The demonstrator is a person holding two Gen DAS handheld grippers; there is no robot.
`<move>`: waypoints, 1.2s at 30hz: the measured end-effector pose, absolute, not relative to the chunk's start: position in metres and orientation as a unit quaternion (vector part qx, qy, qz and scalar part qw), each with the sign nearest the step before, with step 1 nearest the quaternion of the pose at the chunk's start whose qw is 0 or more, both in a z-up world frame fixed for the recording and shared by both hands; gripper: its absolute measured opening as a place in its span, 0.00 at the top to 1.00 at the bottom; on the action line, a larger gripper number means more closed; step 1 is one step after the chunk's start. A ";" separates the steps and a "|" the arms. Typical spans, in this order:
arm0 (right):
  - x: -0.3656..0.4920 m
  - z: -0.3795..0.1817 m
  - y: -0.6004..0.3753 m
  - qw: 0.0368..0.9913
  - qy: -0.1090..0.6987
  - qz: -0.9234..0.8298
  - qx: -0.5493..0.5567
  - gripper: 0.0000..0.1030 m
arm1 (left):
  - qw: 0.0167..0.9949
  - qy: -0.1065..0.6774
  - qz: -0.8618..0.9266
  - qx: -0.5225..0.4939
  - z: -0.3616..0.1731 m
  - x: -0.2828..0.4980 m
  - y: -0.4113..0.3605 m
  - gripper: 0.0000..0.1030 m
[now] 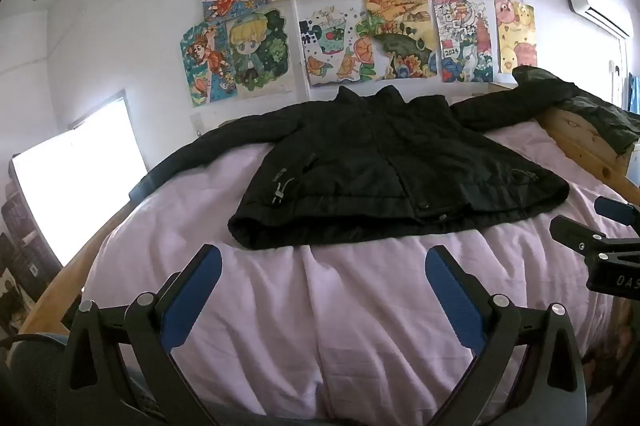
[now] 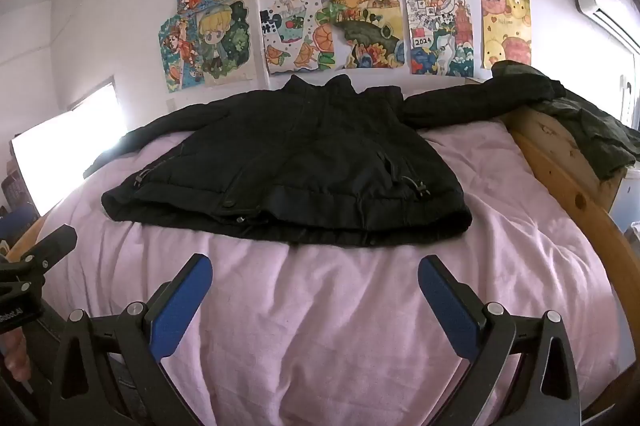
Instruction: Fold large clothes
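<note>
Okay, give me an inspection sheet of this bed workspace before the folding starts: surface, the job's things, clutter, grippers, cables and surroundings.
Surface: pale pink wrinkled bed cover in a light wooden bed frame.
Job's things: black padded zip-front jacket lying flat, front up, collar toward the wall, both sleeves spread outward, unfolded.
Clutter: dark green crumpled garment draped on the frame's corner, next to the jacket's sleeve end.
Grippers: left hand-held gripper open, empty, short of the hem; right hand-held gripper likewise.
Cables: nothing seen.
Surroundings: colourful children's drawings on the white wall, white air conditioner, bright window.
</note>
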State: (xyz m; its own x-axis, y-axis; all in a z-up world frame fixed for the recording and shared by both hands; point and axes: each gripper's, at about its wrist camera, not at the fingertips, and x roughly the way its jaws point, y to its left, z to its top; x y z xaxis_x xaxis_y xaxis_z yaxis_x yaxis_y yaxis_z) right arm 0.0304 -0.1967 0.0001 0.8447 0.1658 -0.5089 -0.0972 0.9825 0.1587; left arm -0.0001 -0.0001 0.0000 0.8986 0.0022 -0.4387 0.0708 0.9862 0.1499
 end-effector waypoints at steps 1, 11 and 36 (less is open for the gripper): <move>0.031 0.000 -0.197 0.958 0.270 0.069 0.063 0.00 | 0.971 0.224 -0.018 0.082 0.000 0.000 0.000 0.03; 0.031 -0.001 -0.197 0.958 0.271 0.069 0.065 0.00 | 0.971 0.226 -0.018 0.082 0.000 0.000 0.000 0.03; 0.032 0.000 -0.198 0.957 0.272 0.070 0.069 0.00 | 0.970 0.227 -0.018 0.082 0.000 0.000 0.000 0.03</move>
State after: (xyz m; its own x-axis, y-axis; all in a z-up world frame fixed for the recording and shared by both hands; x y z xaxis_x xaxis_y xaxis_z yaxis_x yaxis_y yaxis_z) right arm 0.0316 -0.1981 -0.0004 0.8420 0.1713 -0.5115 -0.0963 0.9808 0.1698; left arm 0.0001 -0.0001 0.0000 0.8960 0.0029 -0.4441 0.0721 0.9858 0.1518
